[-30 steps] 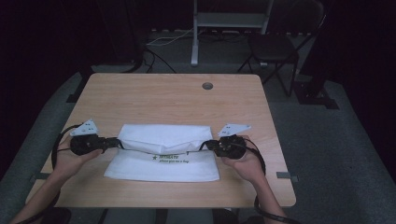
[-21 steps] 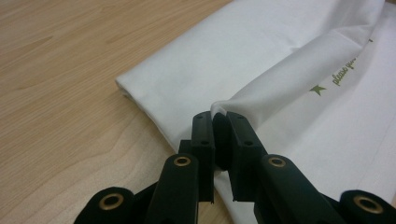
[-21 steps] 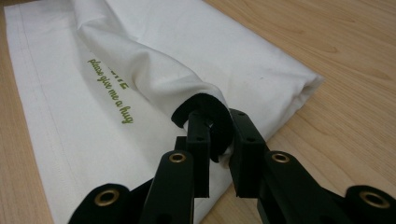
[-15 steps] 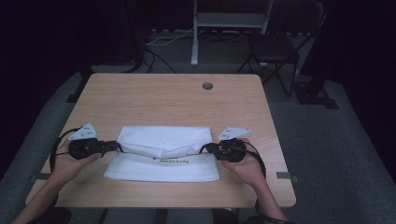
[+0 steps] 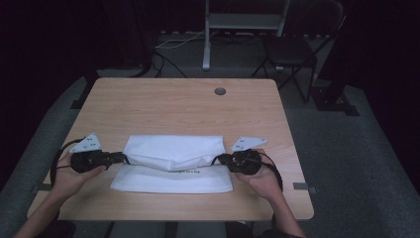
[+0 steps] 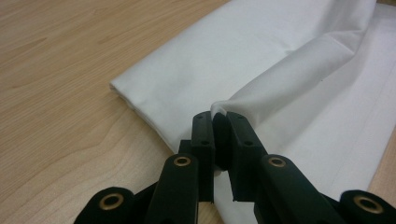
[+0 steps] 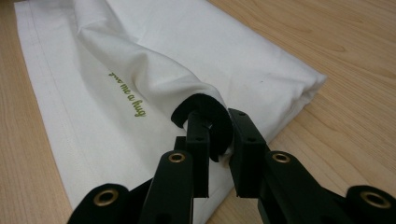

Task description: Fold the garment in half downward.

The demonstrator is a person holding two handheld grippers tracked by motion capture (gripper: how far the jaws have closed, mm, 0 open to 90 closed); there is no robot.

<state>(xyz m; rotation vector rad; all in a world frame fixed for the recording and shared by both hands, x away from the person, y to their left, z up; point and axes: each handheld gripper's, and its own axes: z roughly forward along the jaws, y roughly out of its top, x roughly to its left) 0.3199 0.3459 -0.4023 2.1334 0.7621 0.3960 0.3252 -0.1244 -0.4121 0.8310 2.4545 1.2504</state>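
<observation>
**White cloth pinched at both ends, long axis across the worktop**

The white cloth [image 5: 171, 163] lay on the near half of the wooden worktop [image 5: 173, 106], a little left of centre. It was folded into a long, flat band. Its long axis ran side to side, parallel to the near edge, with one short end toward each hand.

The upper layer was doubled over the lower one. The lower layer showed as a flat strip along the near side. A line of small green lettering [image 7: 126, 93] ran along the cloth's length on the lifted layer; too small to read from above.

The left hand-held gripper [image 5: 121, 158] lay low and level, pointing inward along the cloth's long axis. Its jaws were clamped together on the corner of the upper layer at the left end. In the left gripper view the fabric rose in a ridge from that pinch.

The right hand-held gripper [image 5: 218, 159] mirrored it, pointing inward from the right end. Its jaws were clamped on the upper layer, with a dark loop of material [image 7: 203, 114] curled just above the tips.

Between the two grips the upper layer sagged into a shallow fold.

A round grommet [image 5: 220, 91] sat in the far part of the worktop, well apart from the cloth. A folding chair [image 5: 297, 49] stood on the floor beyond.
</observation>
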